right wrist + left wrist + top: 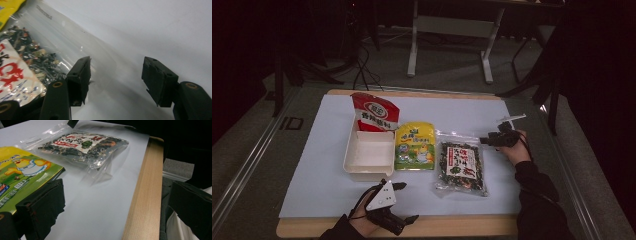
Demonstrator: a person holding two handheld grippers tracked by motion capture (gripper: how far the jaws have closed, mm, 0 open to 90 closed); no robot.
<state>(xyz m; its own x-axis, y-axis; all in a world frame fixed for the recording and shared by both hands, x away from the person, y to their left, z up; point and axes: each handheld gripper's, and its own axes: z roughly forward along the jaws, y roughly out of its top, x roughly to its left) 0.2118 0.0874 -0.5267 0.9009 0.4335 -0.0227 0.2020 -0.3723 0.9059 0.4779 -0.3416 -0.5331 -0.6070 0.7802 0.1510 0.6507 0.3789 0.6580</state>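
While lying flat across the wooden table [462, 226], white mat [322, 170] covering nearly the whole top, probably giving a plain, even ground for sorting packets. Sitting left of centre, at about nine o'clock from the packets, white rectangular tray [353, 165], with a red and white seasoning pouch [374, 113] leaning upright at its twelve o'clock end, seemingly already put away. Lying flat just beside the tray at three o'clock, yellow snack pouch [414, 146], and again at three o'clock of that, clear bag of dried seaweed mix [460, 166], label up, probably laid in a row so each can be reached from the side.

Coming in from the four o'clock corner, right forearm in a dark sleeve, wrist bent inward, pointing the right gripper [492, 140] toward nine o'clock at the bag's top right corner. Standing partly open and holding nothing, jaws straddling the bag's clear sealed margin [75, 47], one pad over the film, the other over bare mat; likely lining up for a pinch on that flat edge.

Resting at six o'clock near the table's front edge, left gripper [407, 202], hand low, pointing toward three o'clock. Spread wide and gripping nothing, with the yellow pouch beside one pad in the left gripper view, apparently waiting.
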